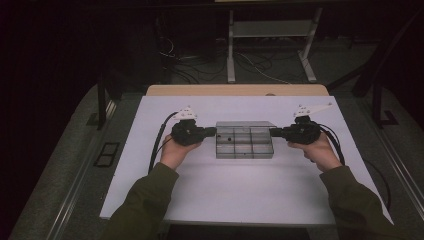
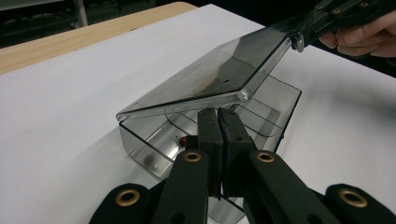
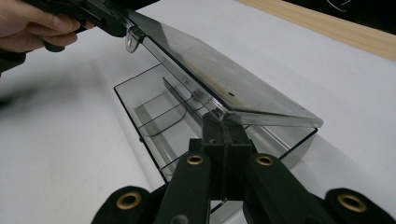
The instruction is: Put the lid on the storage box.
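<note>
The lid (image 2: 215, 74) was held half-raised over the box (image 1: 244, 141) at mid-table, pinched at opposite corners by both closed grippers (image 1: 214, 131) (image 1: 272, 132); both ends should be lifted evenly.

Tiny red bit (image 2: 182, 139) in box (image 2: 140, 140) unidentifiable

One clear compartment box (image 1: 244, 146) with one hinged lid (image 2: 210, 77). Two claws: left claw (image 1: 214, 131), right claw (image 1: 272, 132). One small red item (image 2: 183, 139) in the box.
</note>
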